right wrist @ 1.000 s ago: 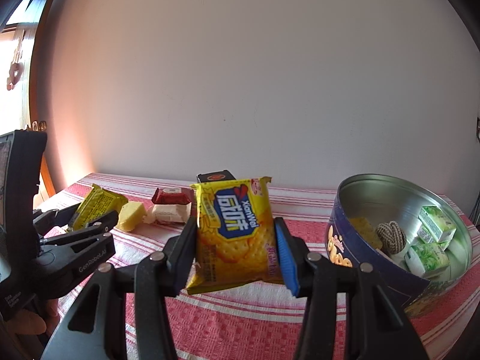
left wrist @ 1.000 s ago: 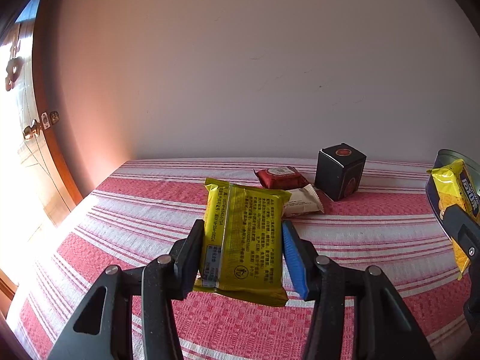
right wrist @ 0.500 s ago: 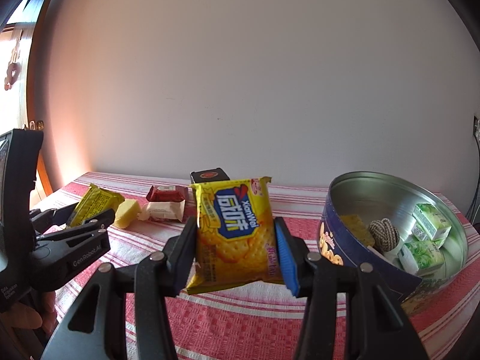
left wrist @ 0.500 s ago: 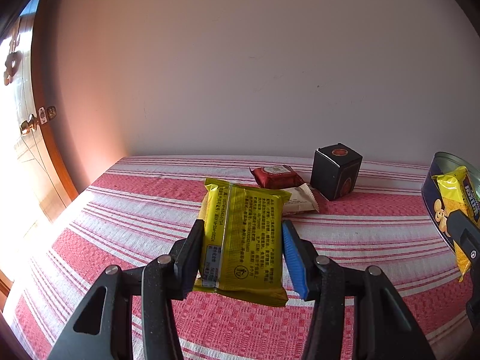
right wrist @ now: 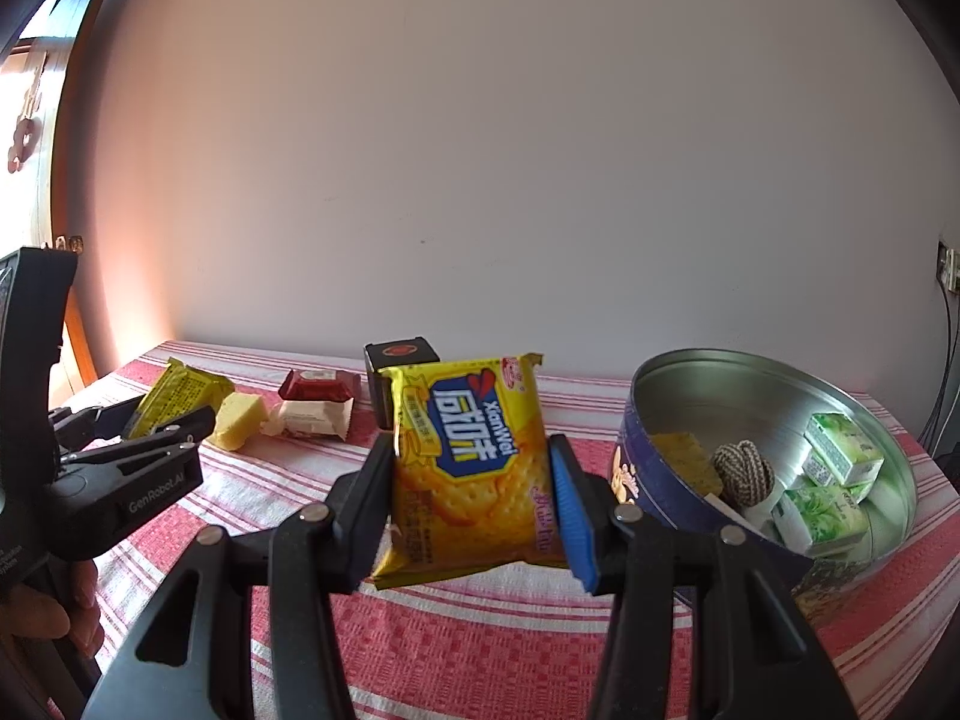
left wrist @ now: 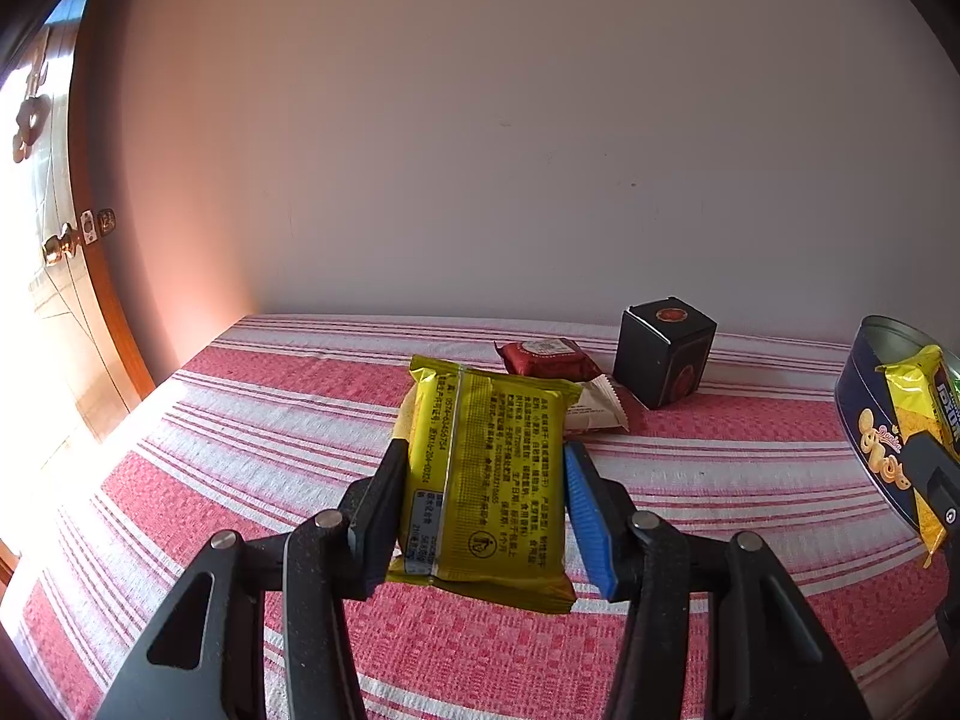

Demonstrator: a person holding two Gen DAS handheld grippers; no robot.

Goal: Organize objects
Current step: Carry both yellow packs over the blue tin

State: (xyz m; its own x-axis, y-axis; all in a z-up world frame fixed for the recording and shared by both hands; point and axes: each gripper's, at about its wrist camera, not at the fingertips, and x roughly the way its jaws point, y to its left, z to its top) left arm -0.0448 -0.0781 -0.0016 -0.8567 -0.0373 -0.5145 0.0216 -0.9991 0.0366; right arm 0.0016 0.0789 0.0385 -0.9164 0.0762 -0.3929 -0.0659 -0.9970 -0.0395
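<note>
My left gripper is shut on an olive-yellow snack packet, held back side up above the red-striped cloth; the right wrist view shows it at the far left. My right gripper is shut on a yellow cracker packet with a blue label, held upright just left of the round blue tin. That cracker packet also shows at the right edge of the left wrist view, in front of the tin.
On the cloth lie a red packet, a white packet, a yellow cake piece and a black box. Inside the tin are green cartons, a knitted ball and a yellow piece. A wall stands behind; a door is at left.
The tin has come slightly closer to the right gripper's cracker packet. Both packets stay gripped; the left gripper has hardly moved.
</note>
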